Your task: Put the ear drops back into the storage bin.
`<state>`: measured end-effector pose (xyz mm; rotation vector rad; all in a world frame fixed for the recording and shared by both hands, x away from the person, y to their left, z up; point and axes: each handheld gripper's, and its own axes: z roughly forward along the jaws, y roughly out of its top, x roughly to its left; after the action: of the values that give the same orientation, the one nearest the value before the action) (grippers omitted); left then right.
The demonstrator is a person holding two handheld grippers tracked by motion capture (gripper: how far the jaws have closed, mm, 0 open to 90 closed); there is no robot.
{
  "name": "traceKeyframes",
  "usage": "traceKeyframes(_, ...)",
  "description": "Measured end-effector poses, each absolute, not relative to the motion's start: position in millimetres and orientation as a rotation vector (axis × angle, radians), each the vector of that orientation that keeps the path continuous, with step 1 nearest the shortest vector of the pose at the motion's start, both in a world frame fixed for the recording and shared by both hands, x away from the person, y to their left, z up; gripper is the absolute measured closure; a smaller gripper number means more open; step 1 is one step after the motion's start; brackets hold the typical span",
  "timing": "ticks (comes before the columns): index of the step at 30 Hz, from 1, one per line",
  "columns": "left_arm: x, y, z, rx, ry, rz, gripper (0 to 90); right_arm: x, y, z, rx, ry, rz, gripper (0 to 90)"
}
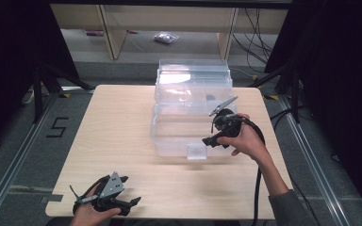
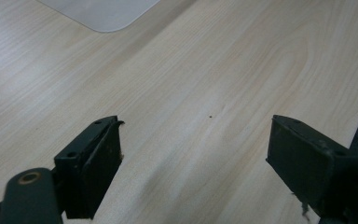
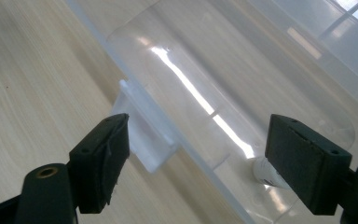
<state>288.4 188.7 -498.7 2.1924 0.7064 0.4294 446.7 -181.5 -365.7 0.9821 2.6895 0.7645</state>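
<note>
A clear plastic box (image 1: 169, 136) stands on the far middle of the wooden table (image 1: 118, 141), its lid (image 1: 193, 75) standing open behind it. A latch tab (image 1: 196, 151) hangs from its front wall. My right gripper (image 1: 215, 140) hovers open at the box's front right corner. In the right gripper view its jaws (image 3: 198, 123) straddle the front rim, with the latch tab (image 3: 144, 135) near the left jaw. A small white object (image 3: 265, 172) lies inside the box by the right jaw. My left gripper (image 1: 132, 190) rests open near the table's front left edge, over bare wood (image 2: 196, 126).
A small dark item (image 1: 210, 97) shows through the box's back part. A translucent rounded corner (image 2: 102, 14) sits at the top of the left gripper view. Black curtains flank the table, and a wooden shelf frame (image 1: 113, 33) stands behind it. A floor mark reads 5 (image 1: 59, 127).
</note>
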Motion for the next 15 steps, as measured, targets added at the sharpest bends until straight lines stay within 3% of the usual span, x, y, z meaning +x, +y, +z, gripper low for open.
traceKeyframes(15,289,189,-499,2.207,0.703,0.435,17.2,431,-178,-364,0.954,2.692,0.805,22.3)
